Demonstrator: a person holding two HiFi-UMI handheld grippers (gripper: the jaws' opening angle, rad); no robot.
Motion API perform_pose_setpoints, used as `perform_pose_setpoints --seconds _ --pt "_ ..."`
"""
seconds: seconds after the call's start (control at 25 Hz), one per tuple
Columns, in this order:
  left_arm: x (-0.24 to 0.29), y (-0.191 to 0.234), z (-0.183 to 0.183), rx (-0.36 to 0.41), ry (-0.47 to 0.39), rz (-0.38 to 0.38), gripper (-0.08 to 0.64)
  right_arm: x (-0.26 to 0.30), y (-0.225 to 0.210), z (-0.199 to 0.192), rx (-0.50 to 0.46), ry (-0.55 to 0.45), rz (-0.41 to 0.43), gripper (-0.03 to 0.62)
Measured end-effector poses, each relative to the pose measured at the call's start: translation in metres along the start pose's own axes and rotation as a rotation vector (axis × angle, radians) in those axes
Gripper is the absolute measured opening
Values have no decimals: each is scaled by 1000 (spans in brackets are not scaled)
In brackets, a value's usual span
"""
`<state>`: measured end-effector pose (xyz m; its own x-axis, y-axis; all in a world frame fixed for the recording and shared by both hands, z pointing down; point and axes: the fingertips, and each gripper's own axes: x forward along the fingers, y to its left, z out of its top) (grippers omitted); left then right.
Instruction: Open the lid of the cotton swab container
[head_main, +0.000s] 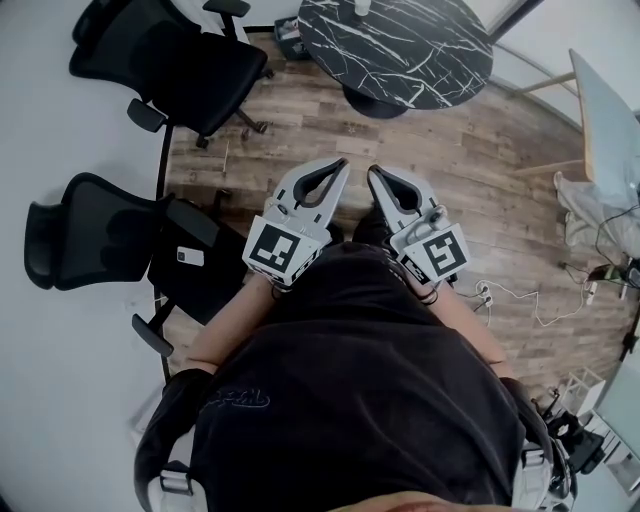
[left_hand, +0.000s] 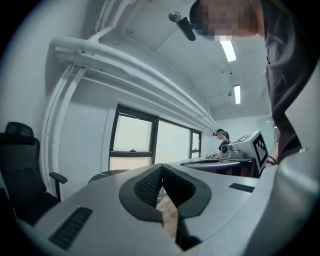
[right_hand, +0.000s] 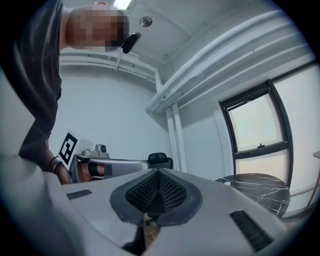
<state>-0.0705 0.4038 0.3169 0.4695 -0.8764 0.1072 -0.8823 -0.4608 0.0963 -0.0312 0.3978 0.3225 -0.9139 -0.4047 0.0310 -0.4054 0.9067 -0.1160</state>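
Facing the marble table (head_main: 420, 50), left gripper (head_main: 343, 162) and right gripper (head_main: 373, 170) shut and empty: you're pre-grasp; find the container next.

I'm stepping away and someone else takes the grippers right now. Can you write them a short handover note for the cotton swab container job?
Left gripper: shut, empty, in mid-air.
Right gripper: shut, empty, close beside the left one, pointing the same way.
Job's things: a small white item stands near the far edge of the round marble table ahead. It is too small to tell whether it is the container.
Done: nothing shows as done, and neither gripper is at the table.
Left: go to the table, check the item, open its lid.
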Motion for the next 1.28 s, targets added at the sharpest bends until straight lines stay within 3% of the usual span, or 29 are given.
perform_pose_setpoints --seconds 0.4,0.72,0.92,1.28 --pt "58 12 5 -22 -6 28 11 9 -61 4 19 2 30 20" --pt "140 12 11 -42 -29 19 11 10 -142 8 33 10 71 20" --pt "197 3 18 -41 -36 8 11 2 -194 15 40 6 91 20" --pt "250 -17 19 -35 -28 4 11 -24 -244 16 59 -6 112 20"
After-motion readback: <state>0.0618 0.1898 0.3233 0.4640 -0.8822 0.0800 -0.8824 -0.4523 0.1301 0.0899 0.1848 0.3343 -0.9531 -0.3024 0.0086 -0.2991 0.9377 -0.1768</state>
